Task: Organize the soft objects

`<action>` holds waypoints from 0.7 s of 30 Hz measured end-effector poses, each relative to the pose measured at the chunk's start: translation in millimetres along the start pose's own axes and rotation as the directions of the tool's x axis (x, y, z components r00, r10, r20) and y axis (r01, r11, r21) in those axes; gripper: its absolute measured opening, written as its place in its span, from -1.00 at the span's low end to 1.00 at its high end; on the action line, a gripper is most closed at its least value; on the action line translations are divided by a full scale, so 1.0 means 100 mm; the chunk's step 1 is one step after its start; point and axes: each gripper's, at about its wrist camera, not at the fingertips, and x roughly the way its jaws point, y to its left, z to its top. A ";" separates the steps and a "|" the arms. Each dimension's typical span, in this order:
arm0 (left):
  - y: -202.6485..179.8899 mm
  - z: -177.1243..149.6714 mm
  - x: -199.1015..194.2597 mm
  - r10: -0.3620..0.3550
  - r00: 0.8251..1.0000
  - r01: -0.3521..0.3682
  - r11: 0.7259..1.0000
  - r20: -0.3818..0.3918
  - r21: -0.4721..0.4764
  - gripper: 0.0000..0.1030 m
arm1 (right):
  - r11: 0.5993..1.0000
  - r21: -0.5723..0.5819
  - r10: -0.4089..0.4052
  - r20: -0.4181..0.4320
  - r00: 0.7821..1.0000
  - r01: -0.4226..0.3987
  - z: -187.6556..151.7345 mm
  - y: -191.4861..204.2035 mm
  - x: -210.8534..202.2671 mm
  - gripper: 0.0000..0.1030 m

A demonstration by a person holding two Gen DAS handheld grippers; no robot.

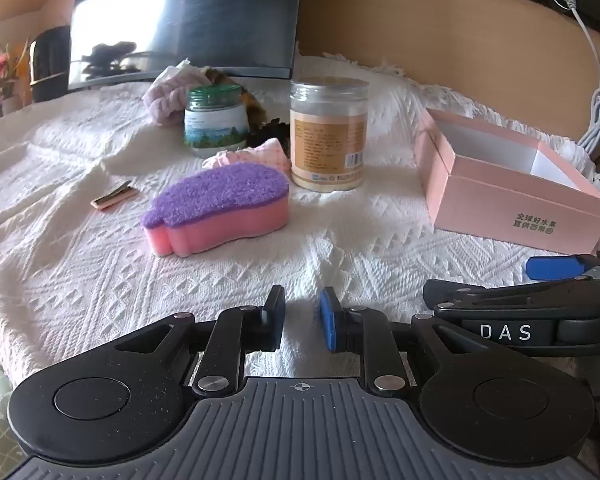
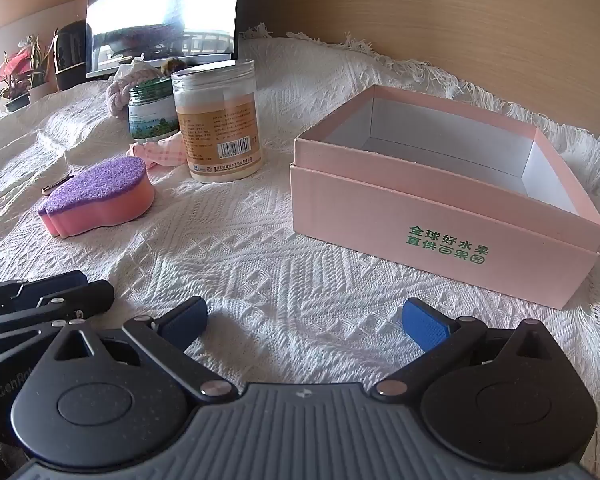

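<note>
I hold both grippers low and level over the white cloth: left gripper [image 1: 302, 316] with jaws nearly together, gripping nothing; right gripper [image 2: 305, 320] spread wide, facing the pink box [image 2: 440, 216]. The sponge [image 1: 220, 208] lies ahead of the left.

a white cloth [image 2: 260, 248] is covering the surface, carrying a sponge [image 2: 100, 196], two jars [image 2: 220, 124], a pink box [image 2: 440, 216] and a clip [image 1: 114, 196].

A home: fringed white bedspread [image 2: 260, 240], potted plants [image 2: 16, 76], dark monitor [image 2: 160, 12] behind
</note>
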 end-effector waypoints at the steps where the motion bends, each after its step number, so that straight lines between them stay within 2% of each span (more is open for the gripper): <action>1: 0.00 0.00 0.00 -0.002 1.000 0.002 1.000 -0.001 -0.003 -0.57 | 1.000 0.000 0.000 0.000 1.000 0.000 0.00 0.00 0.00 1.00; 21: -0.01 0.00 -0.01 -0.005 1.000 0.005 1.000 0.000 -0.007 -0.57 | 1.000 -0.001 -0.001 0.000 1.000 0.001 0.00 0.00 0.00 1.00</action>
